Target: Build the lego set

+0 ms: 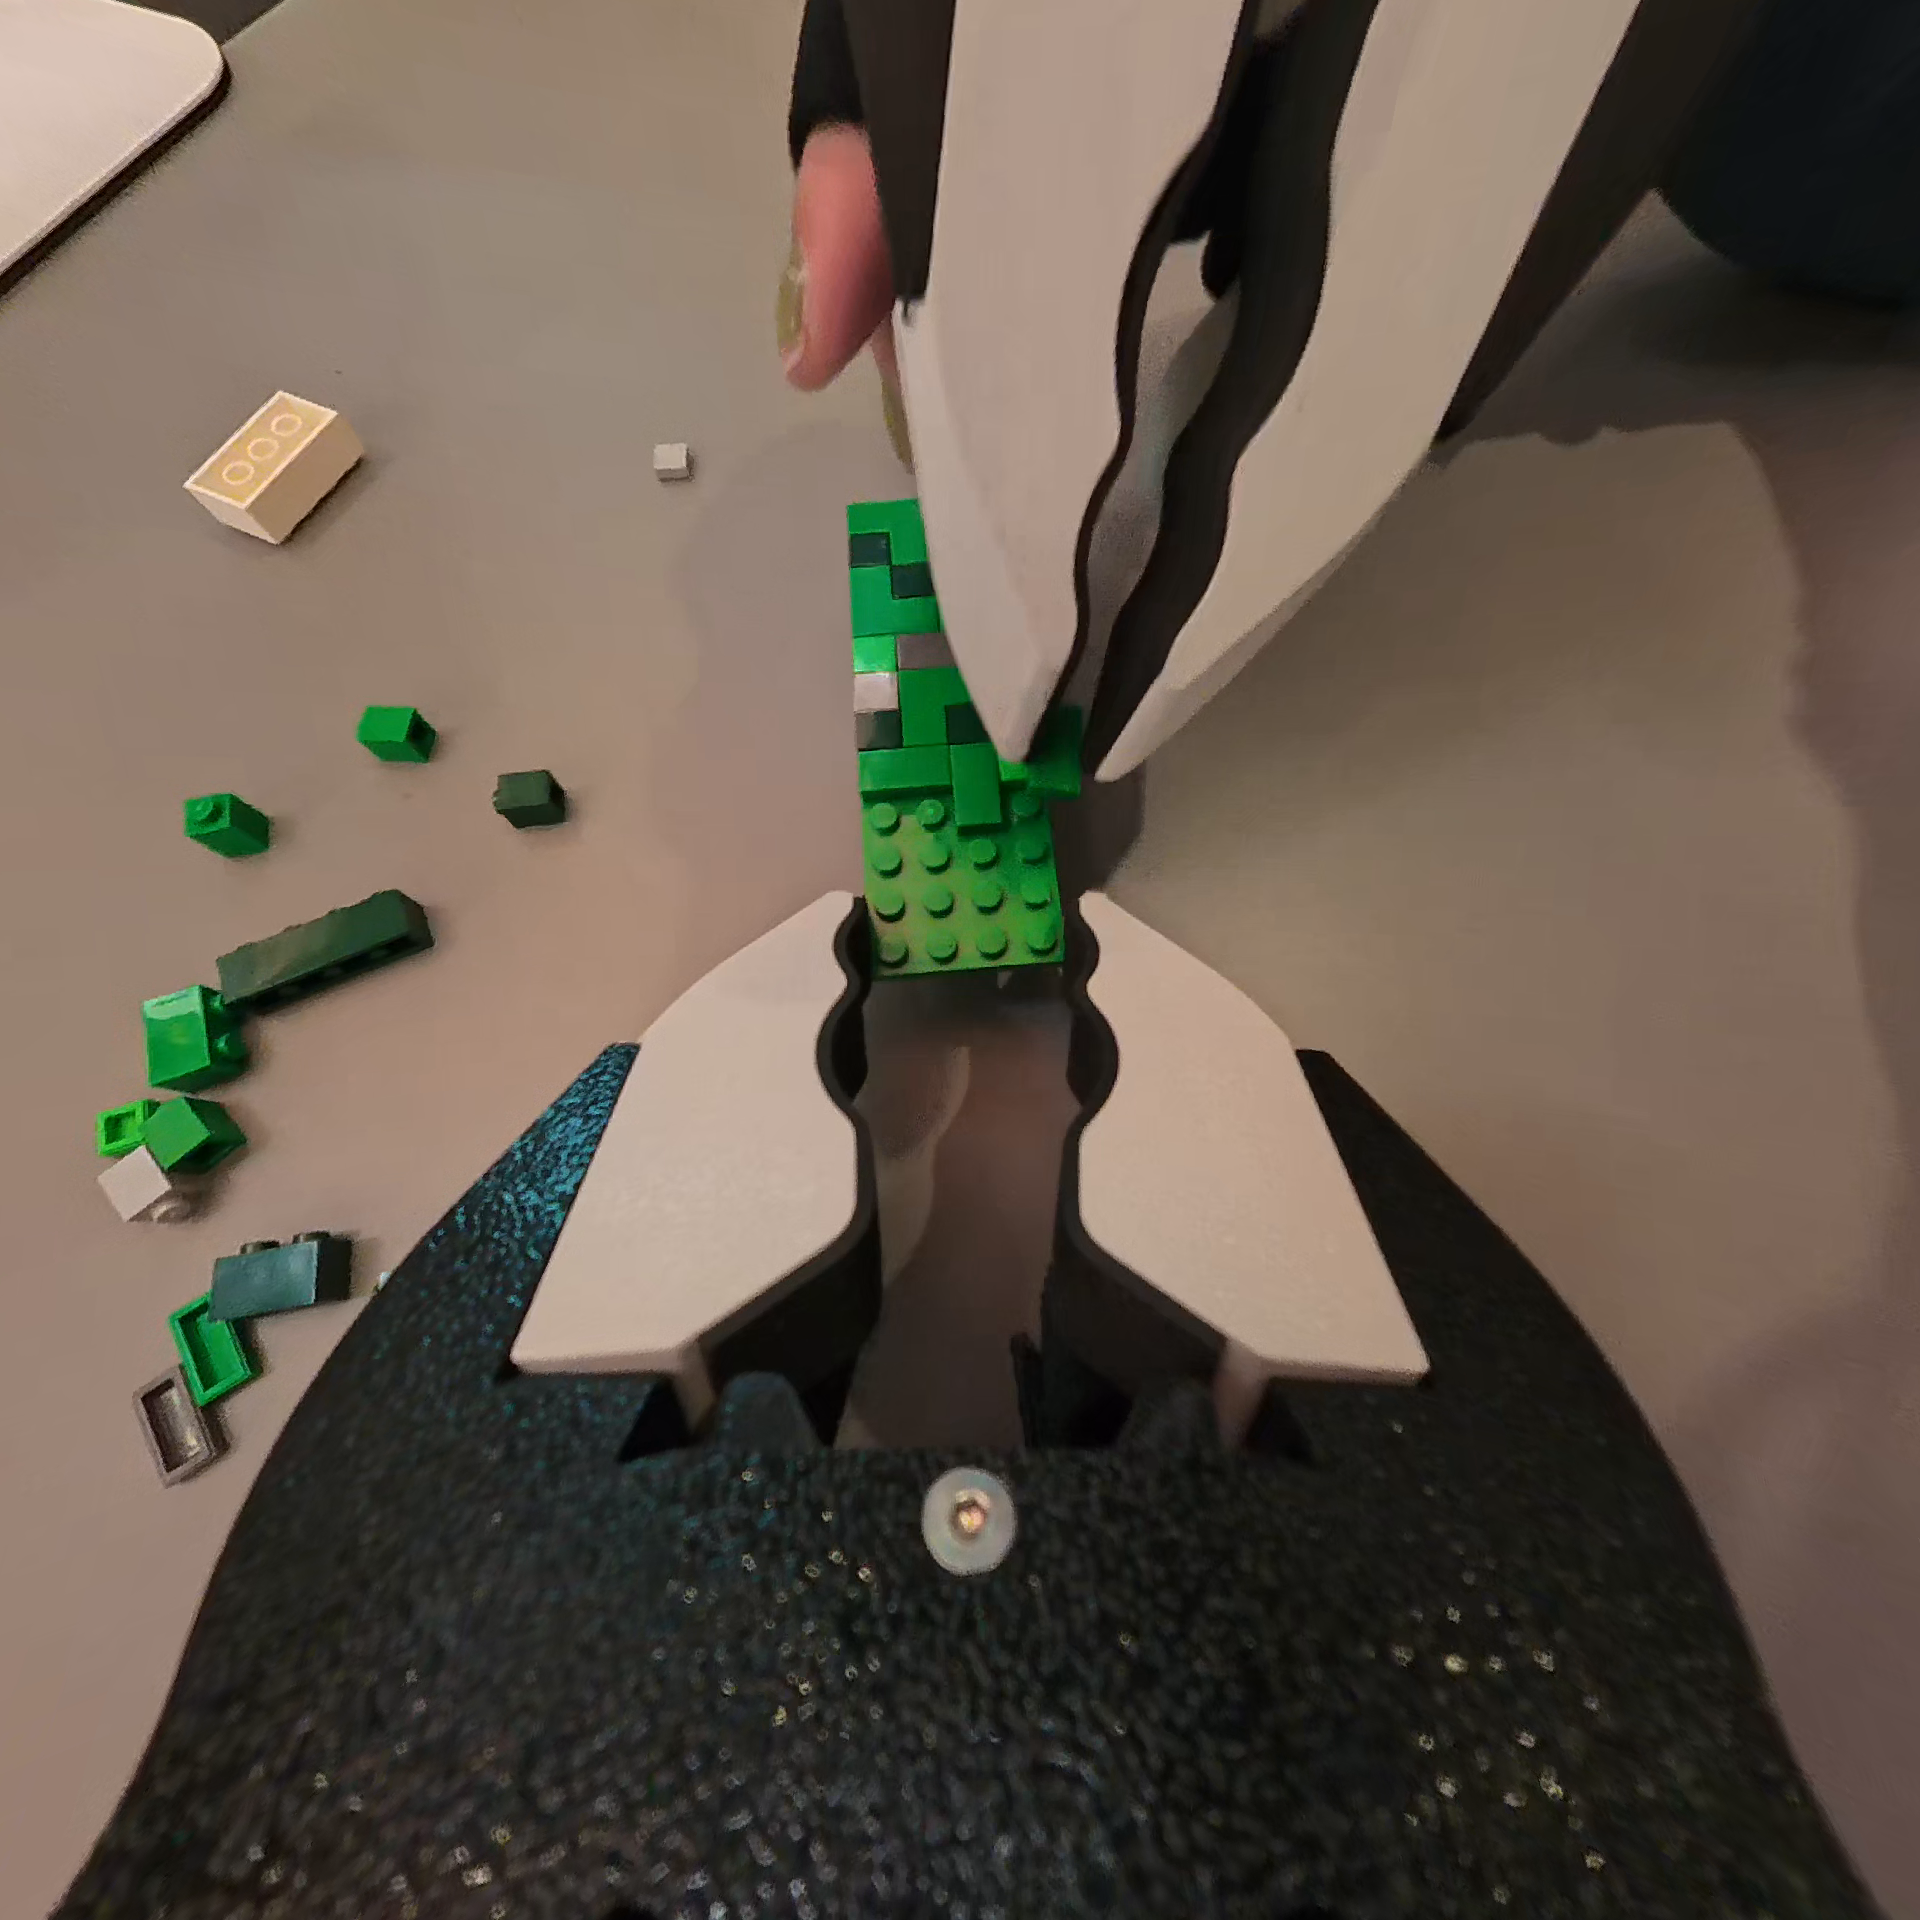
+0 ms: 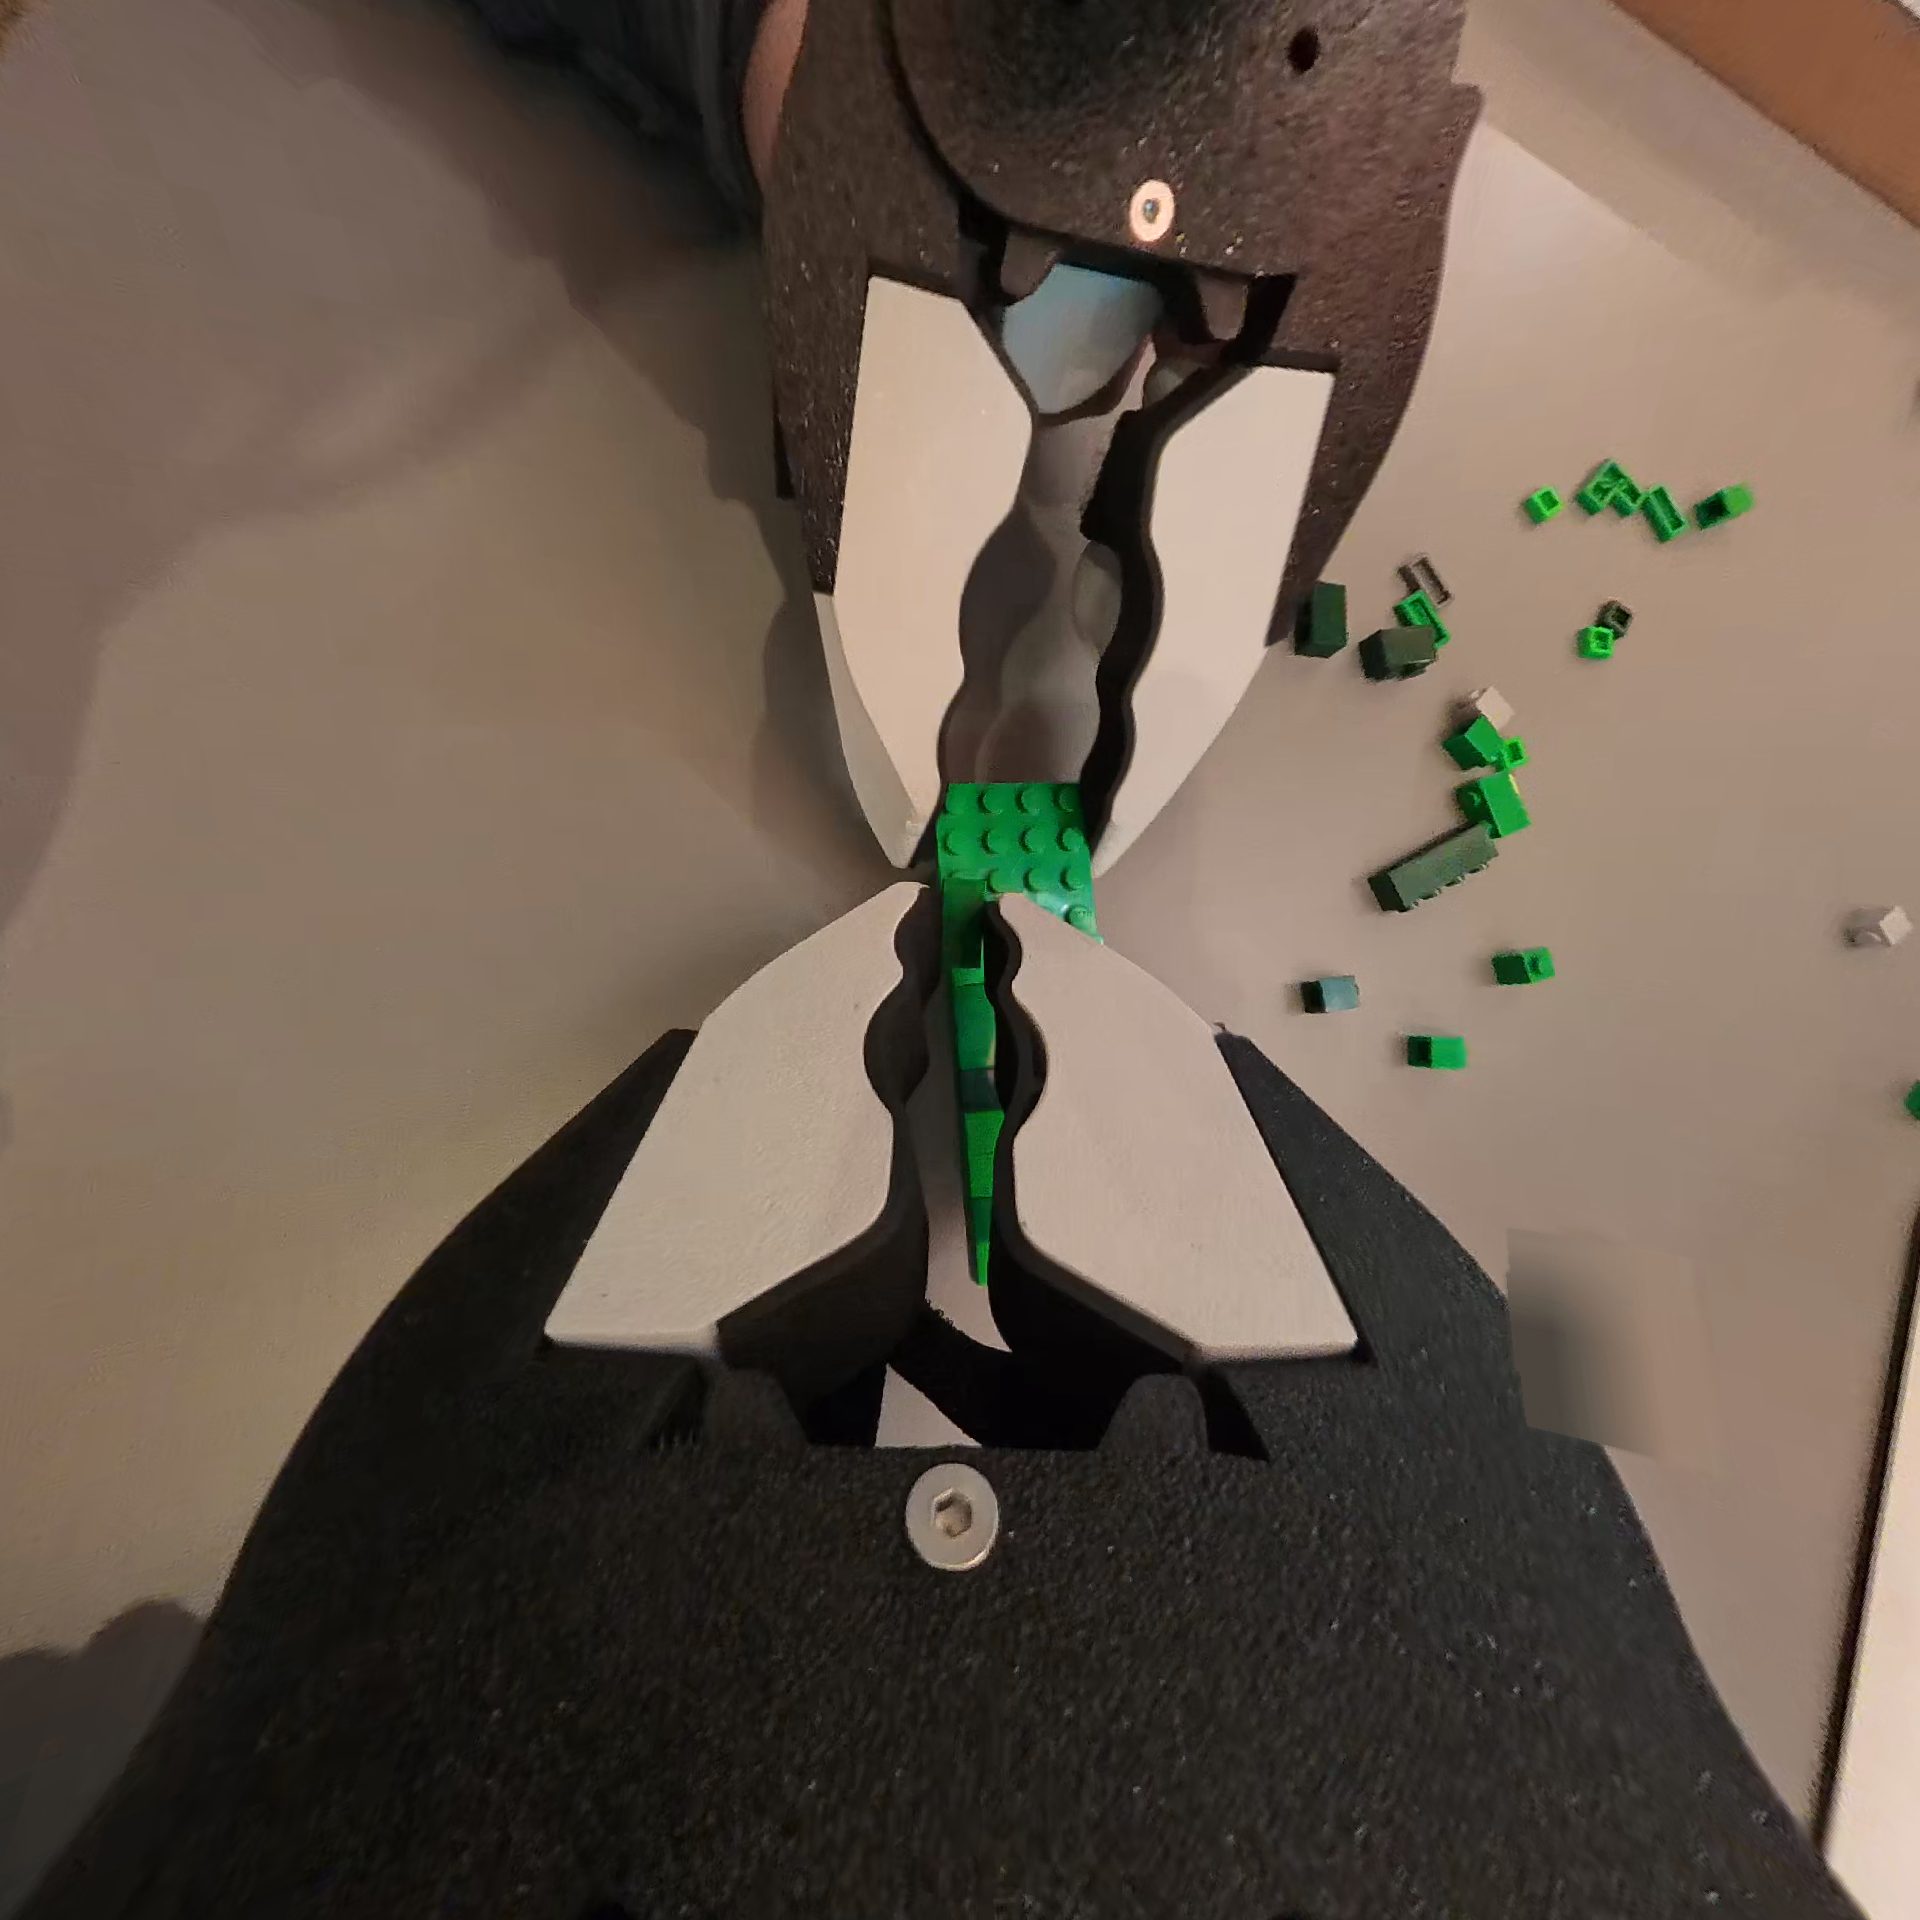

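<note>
A long green plate (image 1: 966,894) with green, dark green and grey tiles on its far half lies on the grey table. My left gripper (image 1: 966,920) is shut on its near, studded end, one finger on each side. My right gripper (image 1: 1065,764) comes down from above and is shut on a small green piece (image 1: 1058,743) at the plate's right edge, mid-length. In the right wrist view, my right gripper (image 2: 961,904) sits over the plate (image 2: 1013,831), seen edge-on between its fingers. The left gripper (image 2: 1008,821) faces it from the top.
Loose green, dark green and grey bricks (image 1: 322,945) lie left of the plate, with a white brick (image 1: 275,468) and a tiny grey piece (image 1: 672,460) farther back. They show at the right in the right wrist view (image 2: 1455,779). A pale slab (image 1: 94,104) sits far left. Only a small space, under 4 cm, lies between the two pairs of fingers. Between my left fingertips and the white brick (image 1: 275,468) there is roughly 15 centimetres.
</note>
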Demonstrator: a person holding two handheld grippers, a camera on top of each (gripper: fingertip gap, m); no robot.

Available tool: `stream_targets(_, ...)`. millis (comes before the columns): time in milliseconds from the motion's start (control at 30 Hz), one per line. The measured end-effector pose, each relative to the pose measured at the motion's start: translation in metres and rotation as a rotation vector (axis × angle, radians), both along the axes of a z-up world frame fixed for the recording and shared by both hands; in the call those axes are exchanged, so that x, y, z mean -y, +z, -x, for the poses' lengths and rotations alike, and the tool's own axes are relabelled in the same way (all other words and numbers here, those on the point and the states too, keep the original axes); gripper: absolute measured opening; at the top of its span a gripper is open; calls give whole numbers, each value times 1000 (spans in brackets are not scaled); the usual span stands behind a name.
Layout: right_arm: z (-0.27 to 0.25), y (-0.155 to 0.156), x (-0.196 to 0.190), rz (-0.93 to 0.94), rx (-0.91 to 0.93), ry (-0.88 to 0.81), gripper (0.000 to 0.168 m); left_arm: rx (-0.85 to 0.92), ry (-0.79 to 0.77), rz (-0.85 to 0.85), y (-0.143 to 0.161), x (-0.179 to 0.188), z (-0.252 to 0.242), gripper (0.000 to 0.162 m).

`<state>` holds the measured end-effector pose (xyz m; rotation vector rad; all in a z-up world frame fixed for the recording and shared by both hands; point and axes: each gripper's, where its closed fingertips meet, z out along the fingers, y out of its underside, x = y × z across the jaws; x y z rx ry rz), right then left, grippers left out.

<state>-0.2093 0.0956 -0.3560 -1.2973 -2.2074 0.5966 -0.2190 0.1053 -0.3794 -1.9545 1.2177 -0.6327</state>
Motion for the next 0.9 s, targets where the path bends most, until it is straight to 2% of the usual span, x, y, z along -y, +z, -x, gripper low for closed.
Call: stream_targets(900, 1, -10, 7, -23, 22, 55, 8, 21, -48, 23, 1, 8, -6, 35)
